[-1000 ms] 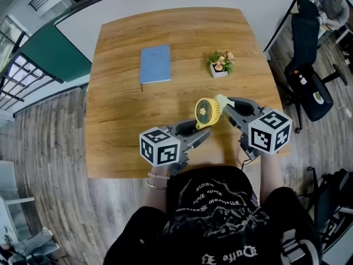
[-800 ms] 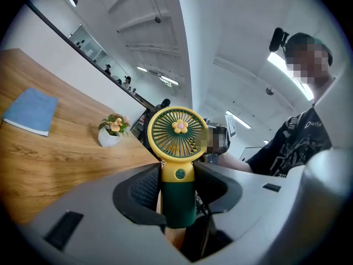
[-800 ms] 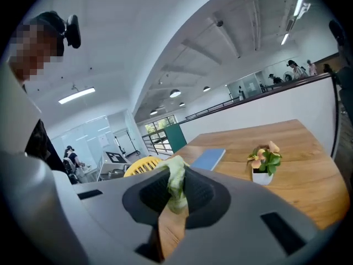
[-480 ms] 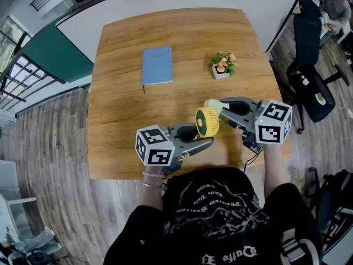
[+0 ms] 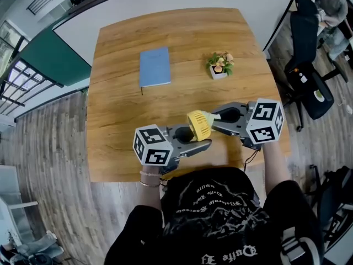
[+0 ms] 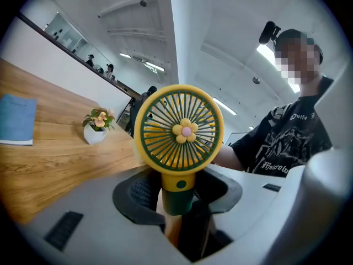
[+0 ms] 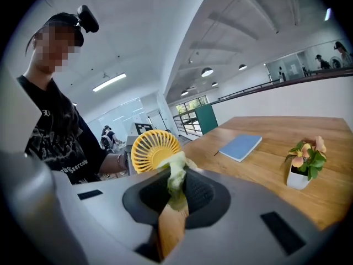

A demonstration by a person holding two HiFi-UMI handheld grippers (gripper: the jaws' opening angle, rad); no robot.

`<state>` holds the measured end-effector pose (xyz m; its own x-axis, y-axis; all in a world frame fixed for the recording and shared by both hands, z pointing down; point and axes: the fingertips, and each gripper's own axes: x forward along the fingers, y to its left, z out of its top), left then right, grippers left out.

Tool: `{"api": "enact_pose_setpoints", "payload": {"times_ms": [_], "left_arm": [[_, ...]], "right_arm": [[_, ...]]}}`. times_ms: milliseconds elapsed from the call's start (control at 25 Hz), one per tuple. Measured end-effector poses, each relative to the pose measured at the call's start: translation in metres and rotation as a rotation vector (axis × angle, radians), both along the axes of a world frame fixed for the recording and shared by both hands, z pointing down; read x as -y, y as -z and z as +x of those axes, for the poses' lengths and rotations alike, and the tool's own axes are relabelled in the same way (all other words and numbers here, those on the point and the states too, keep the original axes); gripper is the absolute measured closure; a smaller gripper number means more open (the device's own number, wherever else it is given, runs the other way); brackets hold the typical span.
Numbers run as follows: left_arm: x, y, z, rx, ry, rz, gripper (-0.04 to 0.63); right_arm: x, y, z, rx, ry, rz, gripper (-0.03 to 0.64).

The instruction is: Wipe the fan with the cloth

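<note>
Person seen from above, holding a two-jaw gripper in each hand over the near edge of a wooden table point(image 5: 121, 126).

L gripper point(image 6: 176, 203): jaws set narrow and clamped on the dark green handle of a small yellow handheld fan point(image 6: 179, 128). The fan stands upright, its round head just above and ahead of the jaw tips. The grille w/ a small flower at its centre faces back toward this gripper's camera.

R gripper point(image 7: 174, 197): jaws nearly together, pinching a pale green cloth point(image 7: 176, 175). The cloth bunches up out of the jaw tips and its top end touches the lower edge of the fan head on the back side. The fan sits just beyond this gripper's tips, the two grippers pointing toward each other w/ the fan btwn them.

Well beyond both grippers, across the table: a blue notebook point(image 5: 154, 66) ahead of the L gripper, a small potted plant point(image 5: 220, 64) ahead of the R gripper. Neither is touched.

Progress, as a judgement: pickup of fan and cloth is done and wiping looks under way, w/ the cloth meeting the back rim only. The front grille, the rest of the rim and the handle show no cloth on them. Can't tell from the pics how much has been cleaned, so most of the wipe may be left, plus setting both things down.
</note>
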<state>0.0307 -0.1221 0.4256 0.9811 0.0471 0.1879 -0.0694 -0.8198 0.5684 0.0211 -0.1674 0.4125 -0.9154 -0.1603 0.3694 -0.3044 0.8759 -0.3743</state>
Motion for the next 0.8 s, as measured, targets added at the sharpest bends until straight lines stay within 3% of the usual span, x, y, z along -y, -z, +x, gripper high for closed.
{"api": "enact_pose_setpoints", "payload": {"times_ms": [200,560,800], "left_arm": [[-0.002,-0.002,-0.004,0.007,-0.001,-0.001,0.397],[0.000,-0.003,-0.012,-0.002,0.005,-0.017,0.397],[-0.001,-0.015,-0.016,0.149,-0.026,0.061,0.397]], "right_arm": [[-0.014,-0.004,-0.004,-0.028,0.084,0.003,0.563],[-0.037,0.004,-0.010,0.055,0.158,0.021,0.562],[-0.037,0.017,-0.008,0.098,0.133,0.061,0.563]]}}
